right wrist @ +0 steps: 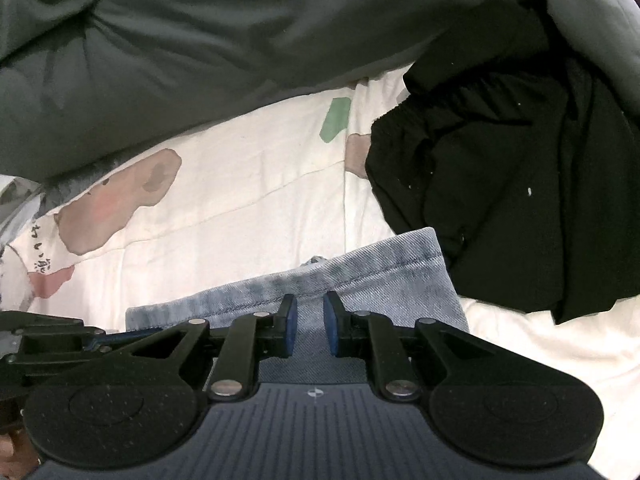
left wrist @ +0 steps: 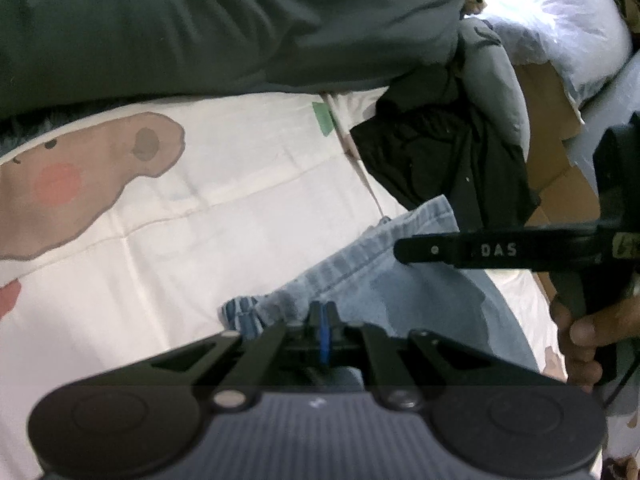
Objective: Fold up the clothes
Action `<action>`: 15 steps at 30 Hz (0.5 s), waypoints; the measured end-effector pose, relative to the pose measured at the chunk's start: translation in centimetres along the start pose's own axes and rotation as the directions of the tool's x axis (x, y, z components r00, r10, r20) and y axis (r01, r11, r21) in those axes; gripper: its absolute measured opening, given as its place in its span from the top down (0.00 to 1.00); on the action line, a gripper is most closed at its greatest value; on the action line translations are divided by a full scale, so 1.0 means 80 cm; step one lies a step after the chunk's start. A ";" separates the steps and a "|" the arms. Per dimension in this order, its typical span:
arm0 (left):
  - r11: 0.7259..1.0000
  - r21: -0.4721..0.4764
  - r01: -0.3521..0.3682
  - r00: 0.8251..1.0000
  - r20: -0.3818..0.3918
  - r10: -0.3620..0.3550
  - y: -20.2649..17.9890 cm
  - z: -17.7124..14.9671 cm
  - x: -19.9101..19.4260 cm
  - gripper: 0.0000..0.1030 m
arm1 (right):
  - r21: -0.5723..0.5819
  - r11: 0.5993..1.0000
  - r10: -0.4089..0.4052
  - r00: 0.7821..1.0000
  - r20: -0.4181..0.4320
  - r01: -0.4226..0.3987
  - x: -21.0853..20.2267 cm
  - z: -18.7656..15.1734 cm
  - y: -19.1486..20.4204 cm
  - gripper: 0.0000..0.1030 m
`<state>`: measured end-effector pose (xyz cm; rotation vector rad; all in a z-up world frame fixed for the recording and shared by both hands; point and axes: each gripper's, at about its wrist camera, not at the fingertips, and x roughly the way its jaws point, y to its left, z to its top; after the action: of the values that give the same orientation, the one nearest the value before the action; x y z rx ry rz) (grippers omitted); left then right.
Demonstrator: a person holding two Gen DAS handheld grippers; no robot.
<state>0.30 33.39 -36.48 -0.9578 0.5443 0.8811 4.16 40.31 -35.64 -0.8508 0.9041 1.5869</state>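
- Pinching together at lower centre of its view, the left gripper (left wrist: 323, 312) has jaws fully closed; whether denim sits between them cannot be told.
- The right gripper (right wrist: 310, 322) holds a narrow gap over the light-blue jeans (right wrist: 360, 284).
- Beyond lie a black garment (right wrist: 500, 184), the printed sheet (right wrist: 240, 184) and a grey duvet (right wrist: 200, 40).

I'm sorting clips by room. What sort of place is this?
Likely a bedroom: a cartoon-print bedsheet, a dark green duvet bunched behind it, and jeans laid out on the bed.
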 end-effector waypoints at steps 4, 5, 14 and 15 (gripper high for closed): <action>0.999 -0.027 0.020 1.000 0.016 -0.019 -0.003 0.012 -0.020 0.97 | 0.043 0.999 -0.005 1.000 -0.018 0.006 -0.007 0.010 -0.001 0.80; 0.999 -0.028 0.027 0.999 0.025 -0.027 -0.003 0.014 -0.025 0.97 | 0.075 0.997 0.010 1.000 0.000 -0.010 -0.012 0.009 -0.007 0.80; 1.000 0.004 0.008 0.999 0.036 -0.008 0.004 0.012 -0.029 0.97 | 0.063 0.997 -0.049 0.994 0.099 0.043 -0.027 -0.001 -0.015 0.69; 1.000 0.005 0.004 0.999 0.033 -0.005 0.005 0.010 -0.026 0.97 | 0.067 0.997 -0.041 0.995 0.092 0.035 -0.025 0.001 -0.016 0.68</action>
<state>-1.16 33.40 -34.73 -0.9384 0.5154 0.8899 5.77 39.69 -33.98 -0.7376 0.8638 1.5425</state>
